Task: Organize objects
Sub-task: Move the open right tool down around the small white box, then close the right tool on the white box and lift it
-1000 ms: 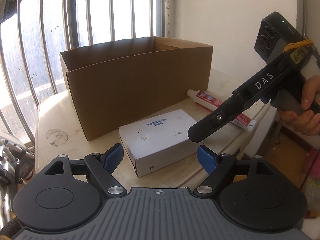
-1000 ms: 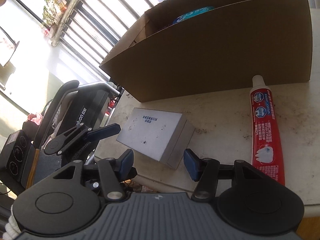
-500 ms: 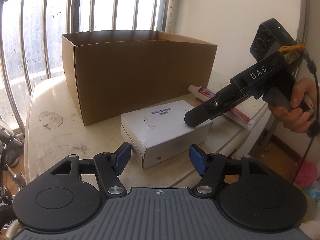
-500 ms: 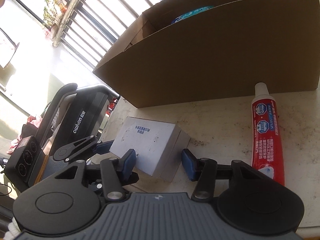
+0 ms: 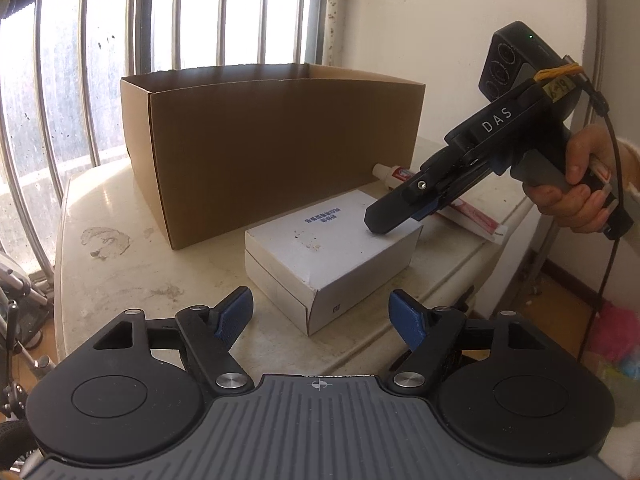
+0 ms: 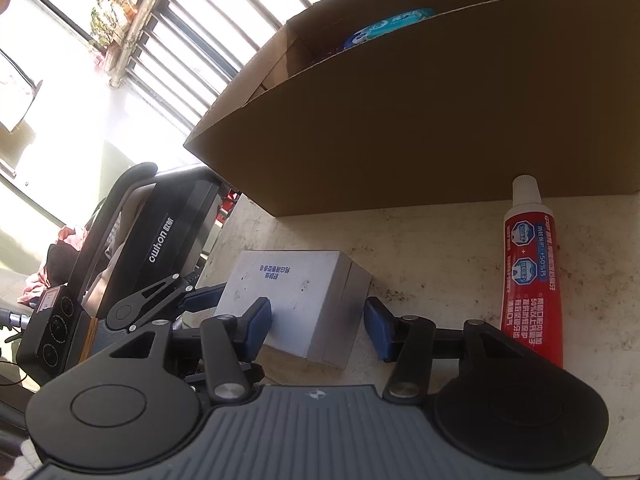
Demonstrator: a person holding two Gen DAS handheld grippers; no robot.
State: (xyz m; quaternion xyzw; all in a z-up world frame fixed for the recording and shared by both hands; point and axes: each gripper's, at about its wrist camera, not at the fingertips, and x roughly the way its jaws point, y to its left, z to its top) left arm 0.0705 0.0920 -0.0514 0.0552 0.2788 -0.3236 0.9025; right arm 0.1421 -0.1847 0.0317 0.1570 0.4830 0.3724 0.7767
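A white carton (image 5: 332, 248) lies on the pale table (image 5: 104, 200) in front of an open cardboard box (image 5: 272, 148). My left gripper (image 5: 322, 314) is open and its jaws are opening, with the carton's near corner between the blue pads, untouched. A hand (image 5: 576, 196) holds my right gripper (image 5: 394, 214) at the carton's far right corner. In the right wrist view the right gripper (image 6: 318, 328) straddles the end of the carton (image 6: 304, 292), with a small gap at the right pad. A red toothpaste tube (image 6: 528, 272) lies to the right.
A blue-labelled item (image 6: 392, 26) sits inside the cardboard box (image 6: 400, 120). A black treadmill (image 6: 160, 248) stands past the table's left edge. Window bars (image 5: 160, 20) run behind the box. The table edge drops off close behind the carton on the right.
The right gripper has come down from above the carton to its far right corner, so the carton now sits between its fingers. The left gripper's fingers narrowed, then spread again.
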